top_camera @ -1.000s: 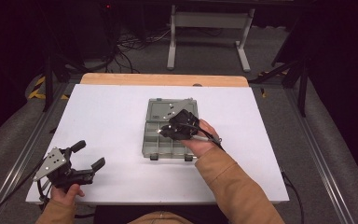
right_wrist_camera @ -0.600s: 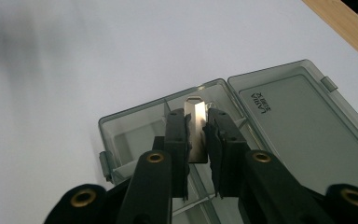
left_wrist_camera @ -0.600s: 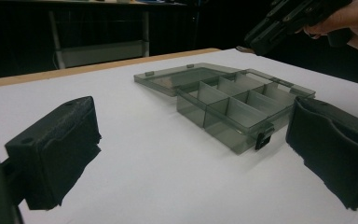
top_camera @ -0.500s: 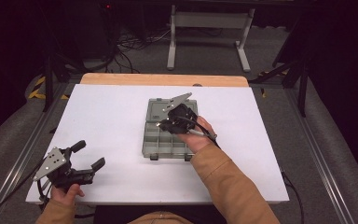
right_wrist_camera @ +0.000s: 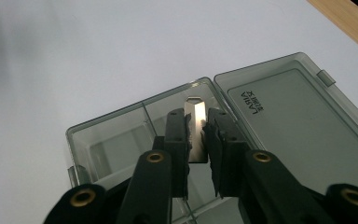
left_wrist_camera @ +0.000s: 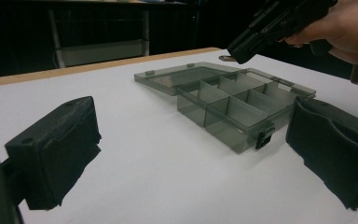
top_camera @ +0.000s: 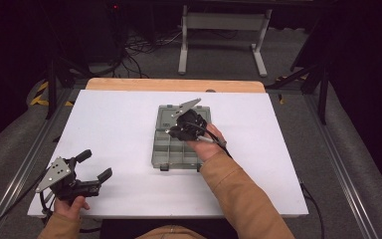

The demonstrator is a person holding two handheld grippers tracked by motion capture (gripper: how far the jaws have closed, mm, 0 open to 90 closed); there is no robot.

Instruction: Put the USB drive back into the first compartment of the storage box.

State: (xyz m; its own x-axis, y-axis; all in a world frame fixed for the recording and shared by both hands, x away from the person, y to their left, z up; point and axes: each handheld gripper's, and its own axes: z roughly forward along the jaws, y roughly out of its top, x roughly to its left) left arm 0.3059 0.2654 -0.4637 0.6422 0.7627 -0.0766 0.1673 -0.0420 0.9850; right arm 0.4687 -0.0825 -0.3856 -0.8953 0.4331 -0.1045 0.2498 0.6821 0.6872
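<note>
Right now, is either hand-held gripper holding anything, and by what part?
The right hand-held gripper pinches a small flat metal piece by its lower end, over the open compartment box. The left hand-held gripper holds nothing.

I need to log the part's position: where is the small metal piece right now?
The metal piece sits clamped in the right tongs, over a corner compartment of the open grey organizer box, beside its flat-lying lid.
</note>
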